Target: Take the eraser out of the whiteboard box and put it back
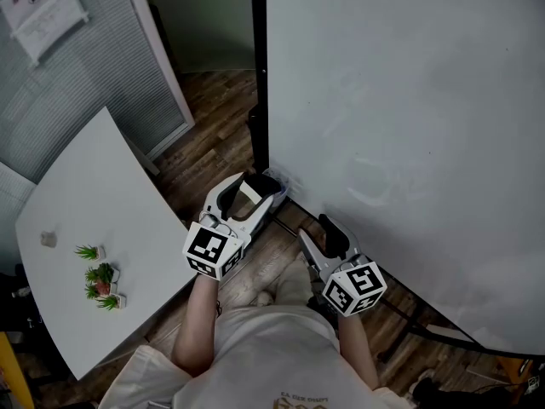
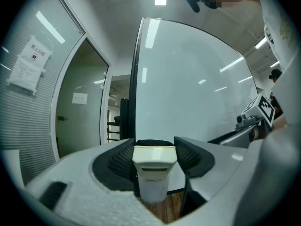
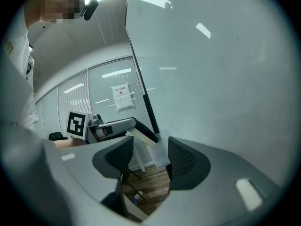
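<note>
- Head view showed a white tabletop (image 1: 94, 186) at 9 o'clock, with small potted plants (image 1: 100, 279) on it.
- Near centre, the left tongs (image 1: 252, 188) pinched the eraser (image 1: 249, 197), which was out of the whiteboard box (image 1: 288, 182).
- Left gripper view had the pads pressed on both sides of the eraser's cream body, felt side away from the camera.
- The clear box sat at 1 o'clock from the eraser, just beside the tong tips, at the whiteboard's (image 1: 409, 126) lower corner.
- At 5 o'clock, the right tongs (image 1: 315, 228) stood spread, with nothing between them.
</note>
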The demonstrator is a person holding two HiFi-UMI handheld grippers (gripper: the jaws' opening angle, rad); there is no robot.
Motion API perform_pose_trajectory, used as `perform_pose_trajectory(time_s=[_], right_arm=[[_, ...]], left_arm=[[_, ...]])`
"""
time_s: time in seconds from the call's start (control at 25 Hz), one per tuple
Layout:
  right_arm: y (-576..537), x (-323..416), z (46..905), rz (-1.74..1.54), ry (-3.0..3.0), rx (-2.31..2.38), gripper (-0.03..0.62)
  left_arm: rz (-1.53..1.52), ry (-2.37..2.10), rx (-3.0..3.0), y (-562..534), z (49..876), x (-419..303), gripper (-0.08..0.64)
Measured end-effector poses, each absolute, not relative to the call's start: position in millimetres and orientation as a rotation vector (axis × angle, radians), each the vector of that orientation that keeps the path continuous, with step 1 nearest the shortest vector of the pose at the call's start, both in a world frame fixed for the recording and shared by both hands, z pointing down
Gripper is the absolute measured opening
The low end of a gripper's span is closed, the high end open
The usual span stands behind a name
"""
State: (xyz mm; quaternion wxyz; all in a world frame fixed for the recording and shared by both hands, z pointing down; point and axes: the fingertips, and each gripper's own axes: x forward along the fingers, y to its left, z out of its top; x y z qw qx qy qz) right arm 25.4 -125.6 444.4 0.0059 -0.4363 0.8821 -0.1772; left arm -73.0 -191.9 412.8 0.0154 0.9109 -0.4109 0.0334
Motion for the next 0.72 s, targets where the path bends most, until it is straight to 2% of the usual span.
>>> perform_pose_trajectory(time_s=[0.72], right_arm=[[-128.2,29.4,449.1,-0.573,2.765,-1.355,0.233]], left_arm=[[0.146,-1.272,2.815,-200.0,426.1,-67.1,0.265]])
